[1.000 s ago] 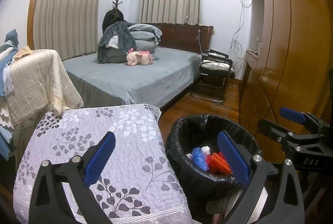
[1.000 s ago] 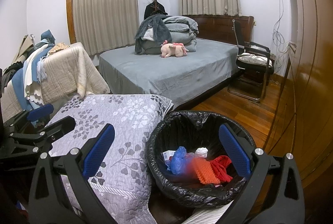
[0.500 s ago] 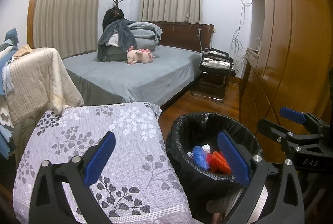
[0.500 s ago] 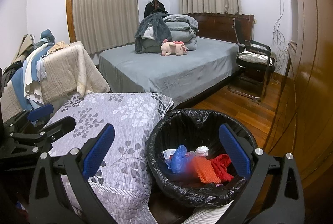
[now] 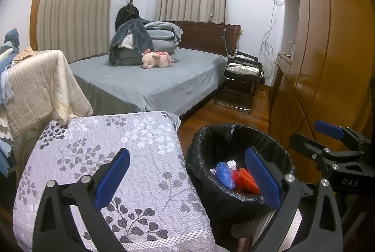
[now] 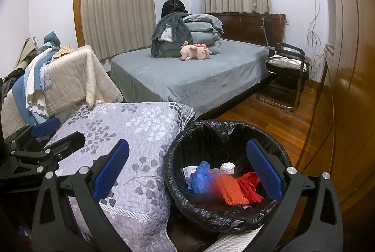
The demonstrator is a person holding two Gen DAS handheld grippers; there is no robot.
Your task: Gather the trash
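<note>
A round bin lined with a black bag [image 5: 211,137] [image 6: 178,146] stands on the wood floor beside a floral quilt. Inside lie a blue plastic wad [image 6: 200,176], an orange ridged piece [image 6: 230,190], red cloth [image 6: 250,184], a white crumpled wad [image 6: 227,167] and a small white box [image 6: 188,170]. My left gripper [image 5: 187,178] is open and empty, above the quilt and the bin's left rim. My right gripper [image 6: 187,172] is open and empty, above the bin. Each gripper also shows at the edge of the other's view.
A grey-and-white floral quilt [image 5: 105,158] [image 6: 131,130] covers a low surface left of the bin. A grey bed [image 6: 192,78] with folded bedding and a pink plush toy [image 6: 195,53] lies behind. A black chair [image 6: 286,71] and a wooden wardrobe [image 5: 328,53] stand at the right.
Both views have shifted slightly: the bin and quilt sit a little lower and closer. Both grippers stay open and empty. The trash in the bin has not moved.
</note>
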